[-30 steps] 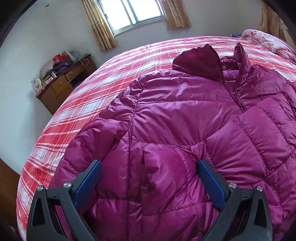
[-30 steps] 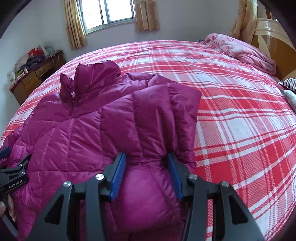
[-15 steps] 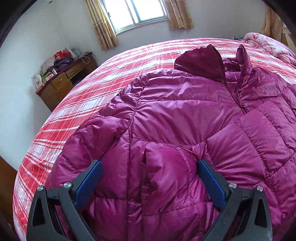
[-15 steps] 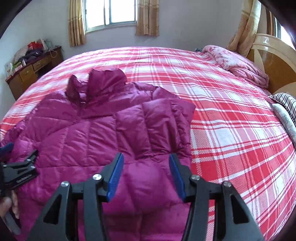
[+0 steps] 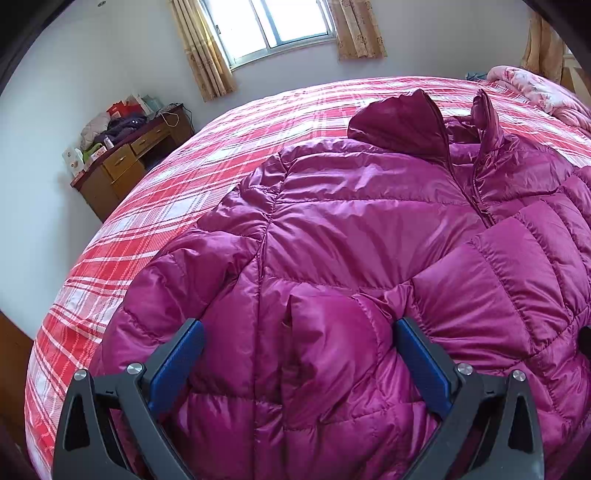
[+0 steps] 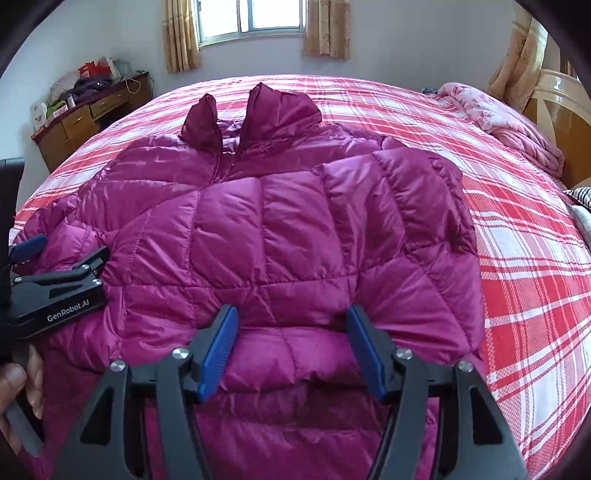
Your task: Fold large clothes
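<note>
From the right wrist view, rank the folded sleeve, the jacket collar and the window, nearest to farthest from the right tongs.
1. Folded sleeve, just ahead of the right tongs.
2. Jacket collar, mid-bed, beyond the sleeve.
3. Window, on the far wall.

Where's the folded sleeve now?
Right wrist view: sleeve lies folded across the jacket front, on its right side, below the collar.

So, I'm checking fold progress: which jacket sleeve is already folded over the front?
The sleeve nearer the headboard: it lies across the jacket's front. The other sleeve, on the desk side, lies alongside the body on the bedspread.
</note>
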Action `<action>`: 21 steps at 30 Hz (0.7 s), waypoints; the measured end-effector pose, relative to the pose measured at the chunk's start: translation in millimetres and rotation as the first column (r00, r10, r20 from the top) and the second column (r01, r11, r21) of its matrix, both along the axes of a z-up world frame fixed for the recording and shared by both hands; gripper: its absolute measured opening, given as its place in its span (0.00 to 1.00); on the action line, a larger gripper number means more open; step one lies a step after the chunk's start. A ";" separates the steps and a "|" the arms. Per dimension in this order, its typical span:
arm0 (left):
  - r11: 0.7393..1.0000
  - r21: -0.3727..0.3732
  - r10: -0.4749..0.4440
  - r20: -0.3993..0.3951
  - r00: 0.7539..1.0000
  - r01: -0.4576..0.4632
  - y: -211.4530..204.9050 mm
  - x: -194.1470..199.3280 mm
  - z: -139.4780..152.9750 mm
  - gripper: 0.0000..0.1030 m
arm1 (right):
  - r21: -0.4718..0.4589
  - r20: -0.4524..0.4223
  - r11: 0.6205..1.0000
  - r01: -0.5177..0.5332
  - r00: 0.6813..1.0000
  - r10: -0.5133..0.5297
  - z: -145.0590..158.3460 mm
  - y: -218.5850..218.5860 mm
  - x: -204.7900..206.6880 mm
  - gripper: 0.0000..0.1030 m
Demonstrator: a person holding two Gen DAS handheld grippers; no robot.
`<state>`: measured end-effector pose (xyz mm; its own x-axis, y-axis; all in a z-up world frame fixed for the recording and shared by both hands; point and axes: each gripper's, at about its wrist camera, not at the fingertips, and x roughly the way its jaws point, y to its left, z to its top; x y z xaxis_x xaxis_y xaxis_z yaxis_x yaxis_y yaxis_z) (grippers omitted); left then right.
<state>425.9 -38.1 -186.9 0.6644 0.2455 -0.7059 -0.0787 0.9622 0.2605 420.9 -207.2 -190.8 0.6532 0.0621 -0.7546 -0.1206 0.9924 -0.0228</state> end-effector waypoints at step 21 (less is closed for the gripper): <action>1.000 0.008 -0.007 -0.008 1.000 0.007 -1.3 2.2 0.7 0.99 | -0.082 0.014 0.997 0.009 1.000 -0.008 -5.3 12.2 -1.6 0.68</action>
<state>428.1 -39.4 -186.2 0.6604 0.2468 -0.7092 -0.0697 0.9605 0.2693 419.3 -195.1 -196.1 0.6638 -0.0056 -0.7479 -0.1111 0.9881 -0.1060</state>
